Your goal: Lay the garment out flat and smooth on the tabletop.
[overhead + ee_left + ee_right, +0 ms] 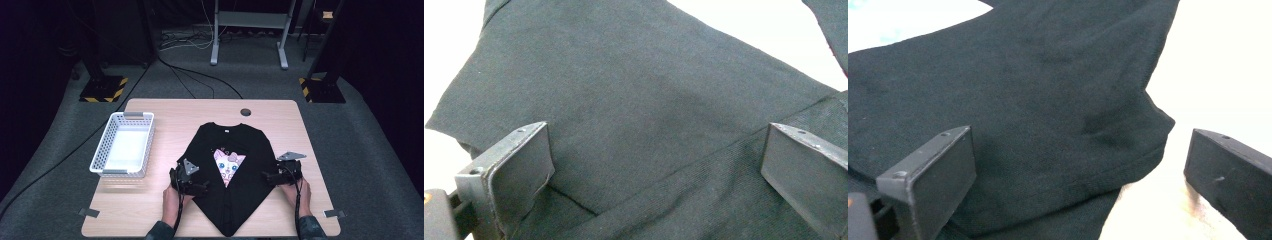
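Beside the white plastic basket point(122, 145), your black cotton T-shirt point(235, 175) lies half-folded; left gripper point(192, 186) and right gripper point(280, 176) gape empty; basket unfilled.

A T-shirt point(230, 175) lies mid-table point(170, 112), lower centre of the frame; a basket point(123, 145) sits to its left, and a gripper flanks each side.

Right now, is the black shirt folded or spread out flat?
Partly folded. The black shirt has both sides turned in toward the middle, leaving the cat picture as a narrow wedge and the bottom tapering to a point.
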A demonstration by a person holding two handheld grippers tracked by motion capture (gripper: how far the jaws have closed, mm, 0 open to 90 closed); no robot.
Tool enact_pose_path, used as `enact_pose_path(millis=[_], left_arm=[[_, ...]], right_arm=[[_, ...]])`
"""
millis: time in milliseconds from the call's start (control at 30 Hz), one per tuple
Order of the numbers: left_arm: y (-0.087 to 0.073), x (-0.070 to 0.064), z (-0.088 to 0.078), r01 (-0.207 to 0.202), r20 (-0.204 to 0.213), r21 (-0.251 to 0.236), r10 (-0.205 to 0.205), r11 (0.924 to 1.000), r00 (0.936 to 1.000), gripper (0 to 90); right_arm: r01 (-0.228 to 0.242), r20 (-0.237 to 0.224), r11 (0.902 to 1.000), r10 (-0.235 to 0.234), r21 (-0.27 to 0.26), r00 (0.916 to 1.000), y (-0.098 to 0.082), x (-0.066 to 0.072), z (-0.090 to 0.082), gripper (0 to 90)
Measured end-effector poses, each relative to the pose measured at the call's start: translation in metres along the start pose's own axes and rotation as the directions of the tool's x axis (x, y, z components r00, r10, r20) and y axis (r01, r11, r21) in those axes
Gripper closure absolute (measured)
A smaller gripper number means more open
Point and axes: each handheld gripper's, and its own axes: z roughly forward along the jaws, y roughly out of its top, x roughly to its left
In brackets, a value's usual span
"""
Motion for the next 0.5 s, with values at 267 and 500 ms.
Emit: enact_pose_path(millis=[267,500], left_arm=[[-0.0029,0.0024,-0.0028,0.009,-0.012,-0.001,-0.009,1.0,0.9999,0.3],[-0.0029,0.0021,-0.003,0.007,-0.014,-0.002,-0.007,1.0,0.9999,0.4]], right_arm=[[-0.012,0.008,0.9999,0.012,-0.006,0.9999,0.0008,0.0,0.0012,0.0],[0.009,0.038,0.9985,-0.007,-0.053,0.9992,-0.0024,0.006,-0.0052,6.4]])
